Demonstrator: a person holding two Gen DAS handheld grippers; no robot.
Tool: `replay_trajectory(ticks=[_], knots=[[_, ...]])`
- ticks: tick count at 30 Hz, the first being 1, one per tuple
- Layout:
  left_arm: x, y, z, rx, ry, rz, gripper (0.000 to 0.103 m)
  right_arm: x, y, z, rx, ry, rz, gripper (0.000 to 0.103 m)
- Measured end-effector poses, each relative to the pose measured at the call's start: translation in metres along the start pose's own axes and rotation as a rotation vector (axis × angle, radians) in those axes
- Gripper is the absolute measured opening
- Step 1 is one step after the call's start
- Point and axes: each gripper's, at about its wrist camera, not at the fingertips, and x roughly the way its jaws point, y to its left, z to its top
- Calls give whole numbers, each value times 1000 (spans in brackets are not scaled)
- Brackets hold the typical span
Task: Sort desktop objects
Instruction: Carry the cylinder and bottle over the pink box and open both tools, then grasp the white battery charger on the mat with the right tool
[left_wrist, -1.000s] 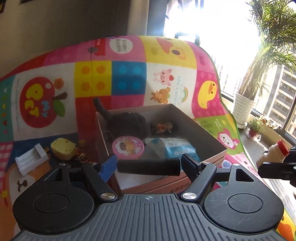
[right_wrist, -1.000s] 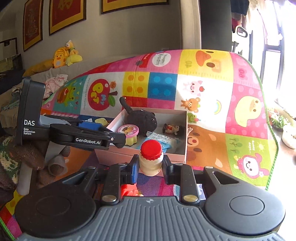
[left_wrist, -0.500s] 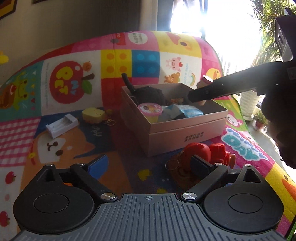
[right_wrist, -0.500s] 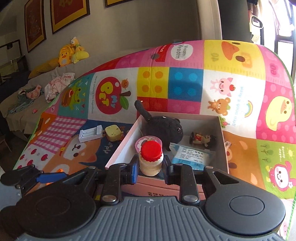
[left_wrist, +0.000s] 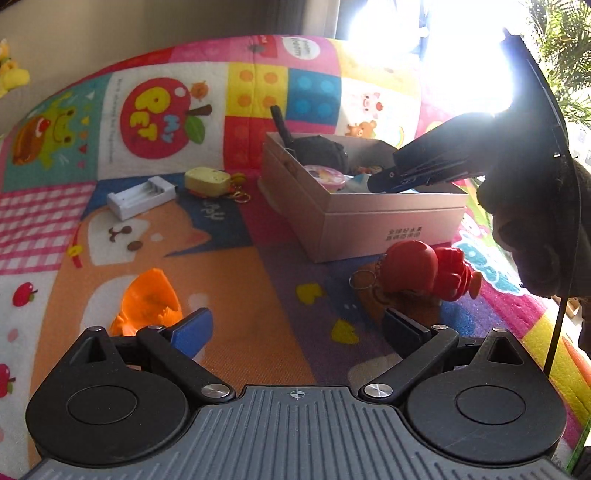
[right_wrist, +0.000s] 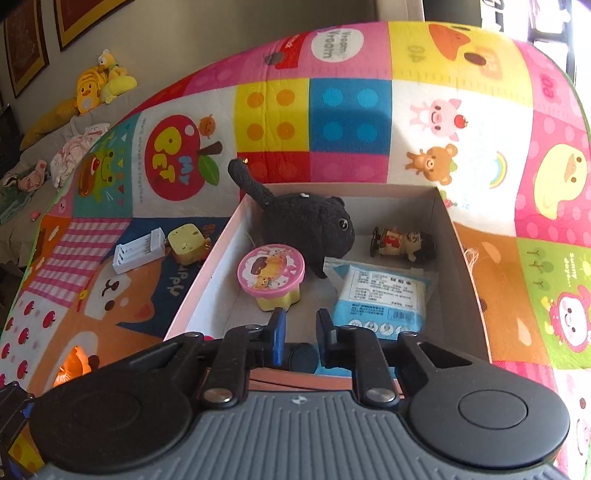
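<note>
Two grippers over a multicolour cartoon-print play mat (left_wrist: 229, 288).

1. Left gripper (left_wrist: 295, 325): fingers opening, already spread wide, nothing between them. It points down at the mat, just short of a red boxing-glove-shaped keychain toy (left_wrist: 424, 269), which lies by the near wall of an open pinkish cardboard box (left_wrist: 369, 221). An orange plastic piece (left_wrist: 147, 299) lies beside the left finger.
2. Right gripper (right_wrist: 299, 328): fingers clenched, nothing seen between them. It is positioned over the box's near edge, held by a dark-gloved hand (left_wrist: 535, 229).
3. Box contents: black plush cat (right_wrist: 306, 225) at rear; pink-lidded yellow cup (right_wrist: 271, 271) at front left; blue/white wipes packet (right_wrist: 380, 295) at front right; small figurine (right_wrist: 402, 242) lying on its side at rear right.
4. Outside the box, to its left on the mat: white plastic battery charger (left_wrist: 140, 192) and yellow cheese-shaped keychain (left_wrist: 207, 181), approx. side by side.
</note>
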Motion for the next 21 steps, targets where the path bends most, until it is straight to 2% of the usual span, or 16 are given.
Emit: replay_trajectory(ticks=[5, 10, 14, 17, 21], knots=[[-2, 2, -3, -6, 5, 5, 101, -3, -8, 1, 73, -11, 88, 17], [0, 6, -8, -24, 31, 17, 101, -37, -5, -5, 3, -100, 74, 20], [-1, 4, -10, -15, 31, 12, 101, -54, 4, -14, -75, -122, 59, 37], [-11, 5, -6, -19, -19, 28, 101, -60, 21, -19, -159, -150, 39, 42], [-28, 15, 2, -43, -109, 114, 102, -54, 56, -7, -208, -157, 77, 69]])
